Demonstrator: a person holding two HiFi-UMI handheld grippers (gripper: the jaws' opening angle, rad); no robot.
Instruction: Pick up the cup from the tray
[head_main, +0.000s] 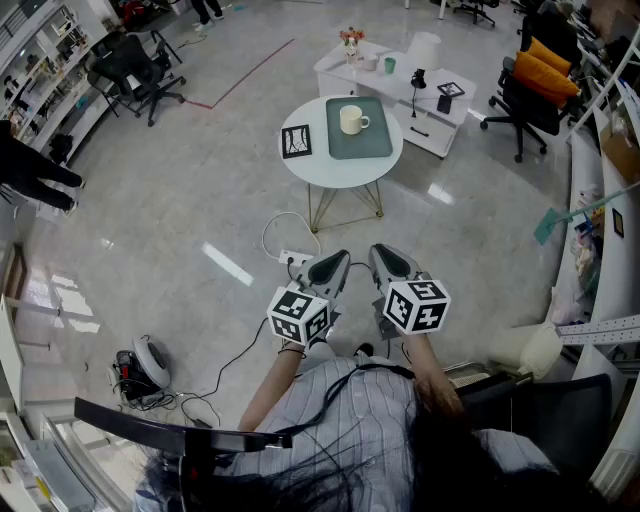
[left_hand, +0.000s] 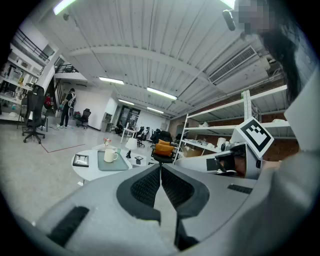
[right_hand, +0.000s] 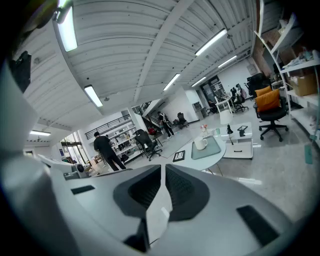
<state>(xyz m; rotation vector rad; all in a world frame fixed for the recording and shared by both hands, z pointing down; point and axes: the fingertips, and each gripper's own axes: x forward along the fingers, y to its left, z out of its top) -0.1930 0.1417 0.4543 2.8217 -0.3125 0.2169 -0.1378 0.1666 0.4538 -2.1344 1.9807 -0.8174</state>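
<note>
Cup (head_main: 351, 119) on tray (head_main: 378, 146), round table (head_main: 340, 173), upper centre; left gripper (head_main: 335, 262), right gripper (head_main: 385, 258) both clenched, empty, mid-frame

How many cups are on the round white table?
1: the white cup stands on the green tray on the round table, beside a framed picture. Nothing there could hide another.

Cream cup (head_main: 350, 119): stands upright, handle turned to the right in the head view, seated on far half of tray (head_main: 368, 146). Tray: grey-green, rectangular, rounded corners; lies flat on round white surface (head_main: 340, 172), near its middle.
</note>
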